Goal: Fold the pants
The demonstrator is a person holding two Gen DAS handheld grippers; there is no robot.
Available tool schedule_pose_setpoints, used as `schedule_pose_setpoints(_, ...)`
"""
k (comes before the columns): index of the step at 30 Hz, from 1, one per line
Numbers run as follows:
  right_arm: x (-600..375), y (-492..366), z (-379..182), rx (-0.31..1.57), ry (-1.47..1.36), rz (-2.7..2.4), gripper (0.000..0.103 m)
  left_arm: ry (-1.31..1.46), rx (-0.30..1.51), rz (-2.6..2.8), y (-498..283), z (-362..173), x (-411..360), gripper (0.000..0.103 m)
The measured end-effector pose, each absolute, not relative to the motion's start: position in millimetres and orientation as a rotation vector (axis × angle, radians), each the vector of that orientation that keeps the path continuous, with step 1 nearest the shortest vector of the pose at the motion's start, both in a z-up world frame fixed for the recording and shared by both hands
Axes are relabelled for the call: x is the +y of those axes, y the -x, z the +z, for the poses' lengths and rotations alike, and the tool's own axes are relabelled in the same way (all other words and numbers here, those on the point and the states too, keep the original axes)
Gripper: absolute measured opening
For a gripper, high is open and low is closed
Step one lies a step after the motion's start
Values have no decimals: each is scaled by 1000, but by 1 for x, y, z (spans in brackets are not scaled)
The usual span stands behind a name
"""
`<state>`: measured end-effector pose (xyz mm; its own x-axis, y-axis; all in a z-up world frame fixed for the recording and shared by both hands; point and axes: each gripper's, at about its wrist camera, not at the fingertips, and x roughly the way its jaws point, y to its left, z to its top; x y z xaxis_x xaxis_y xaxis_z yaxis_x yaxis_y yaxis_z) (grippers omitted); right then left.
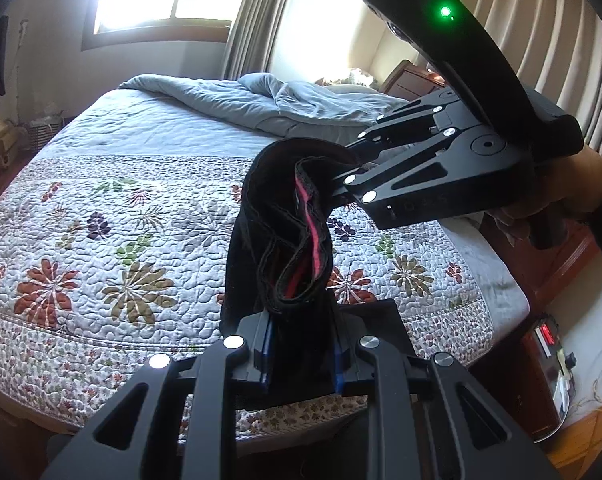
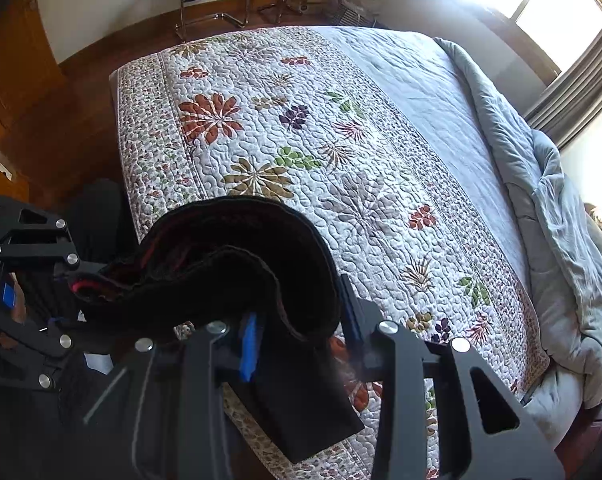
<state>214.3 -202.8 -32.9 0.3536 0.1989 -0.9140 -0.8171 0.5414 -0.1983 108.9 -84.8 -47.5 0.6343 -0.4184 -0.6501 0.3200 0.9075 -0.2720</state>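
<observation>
Presently both grippers clamp the black pants (image 1: pixel 285 232) by the waistband: left gripper (image 1: pixel 301 344) nearly closed on one end, right gripper (image 2: pixel 301 332) gripping the other, fabric hanging beneath them over the floral quilt (image 2: pixel 341 160).

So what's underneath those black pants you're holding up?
Under the black pants lies the floral quilt covering the bed. The hanging cloth hides the patch directly beneath.
</observation>
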Motion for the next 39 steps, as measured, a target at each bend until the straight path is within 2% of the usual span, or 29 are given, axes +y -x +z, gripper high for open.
schedule_pose_setpoints(21,-289,-217,-61,938,701,724,34,69,808,-538,-122,-67,-165,22)
schedule_pose_setpoints(39,-356,-231,-106,974,663,707,34,58,882,-619,-146,-103,-221,22)
